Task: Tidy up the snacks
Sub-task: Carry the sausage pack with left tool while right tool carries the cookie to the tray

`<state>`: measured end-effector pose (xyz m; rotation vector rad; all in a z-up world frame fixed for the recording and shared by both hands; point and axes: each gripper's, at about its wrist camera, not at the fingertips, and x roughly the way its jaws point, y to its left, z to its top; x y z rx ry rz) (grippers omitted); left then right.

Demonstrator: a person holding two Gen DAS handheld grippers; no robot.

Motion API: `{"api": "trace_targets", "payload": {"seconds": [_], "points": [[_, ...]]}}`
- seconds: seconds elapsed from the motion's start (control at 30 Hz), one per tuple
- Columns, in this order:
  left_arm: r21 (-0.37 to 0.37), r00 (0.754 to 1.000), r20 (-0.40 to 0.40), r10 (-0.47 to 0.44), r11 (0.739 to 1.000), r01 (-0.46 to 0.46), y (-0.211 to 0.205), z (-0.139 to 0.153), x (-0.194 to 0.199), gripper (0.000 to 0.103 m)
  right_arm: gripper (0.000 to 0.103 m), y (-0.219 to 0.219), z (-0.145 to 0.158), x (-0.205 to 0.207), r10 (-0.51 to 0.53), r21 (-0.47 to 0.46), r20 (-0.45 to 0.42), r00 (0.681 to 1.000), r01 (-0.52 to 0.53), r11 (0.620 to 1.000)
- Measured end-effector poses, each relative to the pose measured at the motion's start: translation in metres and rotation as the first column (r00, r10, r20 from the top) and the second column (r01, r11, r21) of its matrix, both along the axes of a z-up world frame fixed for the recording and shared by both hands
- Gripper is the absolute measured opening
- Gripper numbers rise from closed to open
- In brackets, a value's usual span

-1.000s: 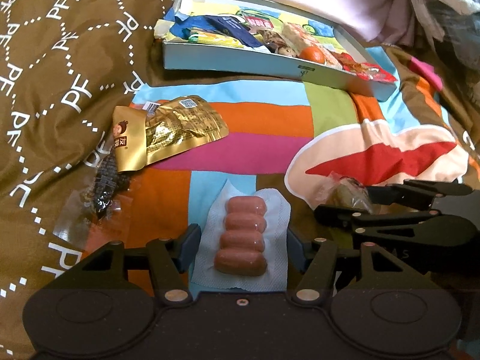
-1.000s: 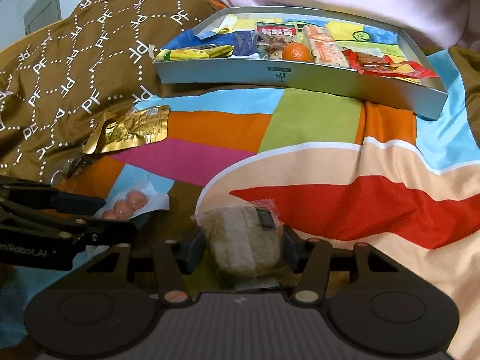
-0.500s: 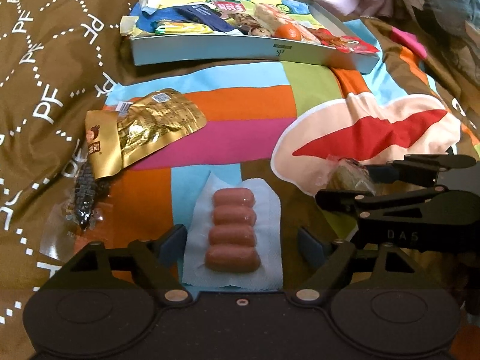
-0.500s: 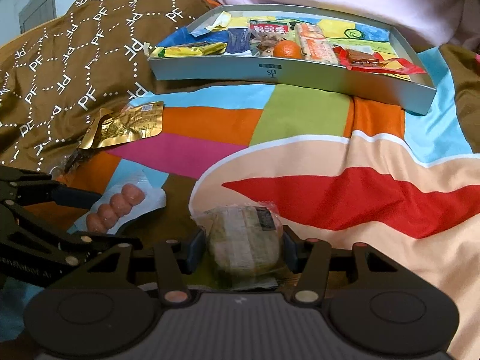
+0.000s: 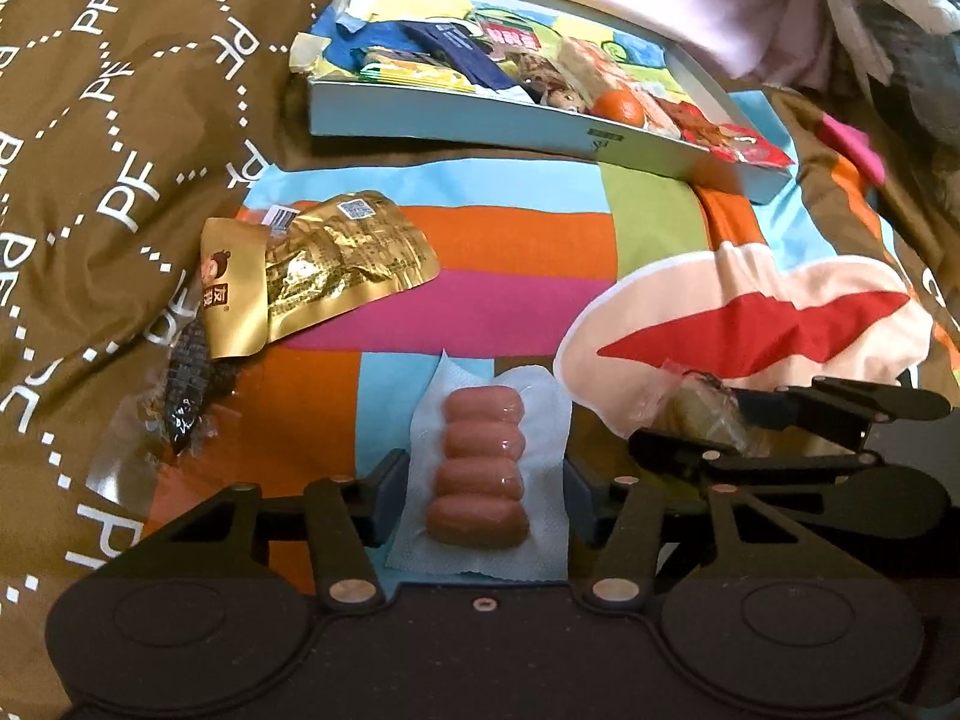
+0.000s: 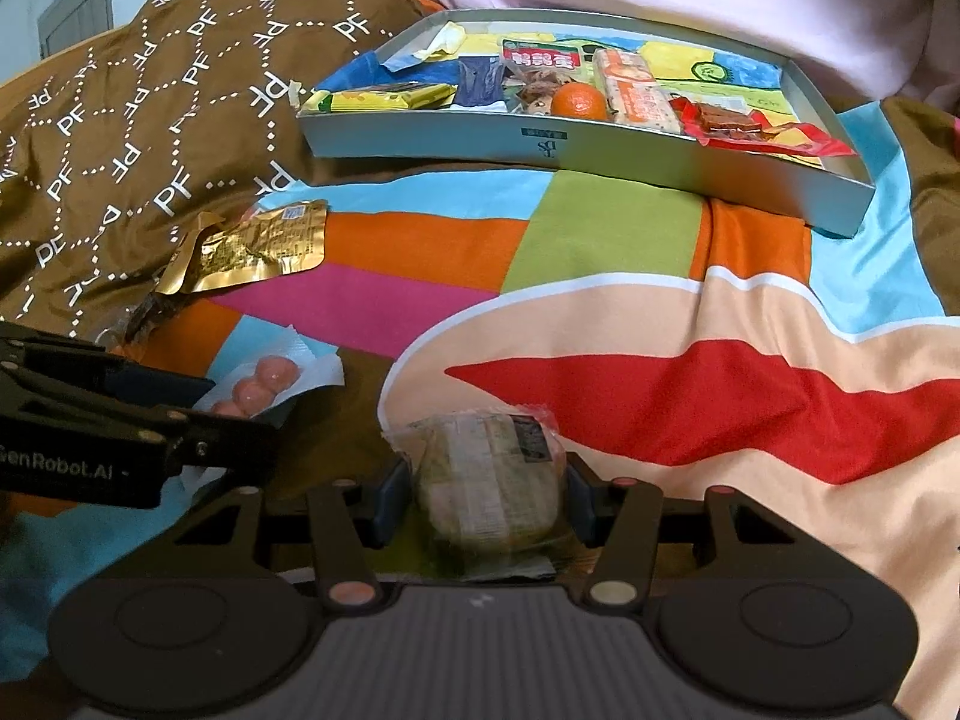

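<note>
Sausage pack (image 5: 480,474) lies flat on the bed quilt (image 5: 516,234), between the closing jaws of the left tool (image 5: 480,495); light, slippery film, best pinched across its width. Right tool (image 6: 487,495) clasps a soft wrapped cake (image 6: 489,480).

The brown quilt (image 5: 120,120) carries white letters "PF" repeated inside a dotted diamond lattice. On the side of the left gripper (image 6: 234,414), seen from the right wrist view, white print reads "GenRobot.AI". The grey tray (image 6: 420,147) bears a small dark mark on its front wall, too small to read. The gold pouch (image 5: 336,258) shows Chinese characters, a barcode and fine print, none legible.
</note>
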<state>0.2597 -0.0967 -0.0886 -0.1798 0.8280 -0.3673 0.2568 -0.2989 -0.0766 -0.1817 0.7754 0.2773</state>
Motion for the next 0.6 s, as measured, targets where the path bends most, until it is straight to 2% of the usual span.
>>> {"api": "trace_targets", "payload": {"seconds": [0.17, 0.43, 0.6], "points": [[-0.052, 0.999, 0.012, 0.032, 0.998, -0.032, 0.003, 0.002, -0.004, 0.052, 0.058, 0.001, 0.000, -0.001, 0.003, -0.012, 0.010, 1.000, -0.003, 1.000], [-0.059, 0.995, 0.078, 0.058, 0.997, -0.054, 0.001, 0.009, -0.009, 0.052, 0.058, 0.003, 0.000, -0.001, 0.008, -0.027, 0.035, 0.999, -0.007, 1.000], [-0.075, 0.989, 0.126, 0.078, 0.995, -0.069, -0.002, 0.020, -0.007, 0.052, 0.058, 0.004, 0.005, -0.005, 0.018, -0.029, 0.082, 0.996, -0.015, 0.999]]}}
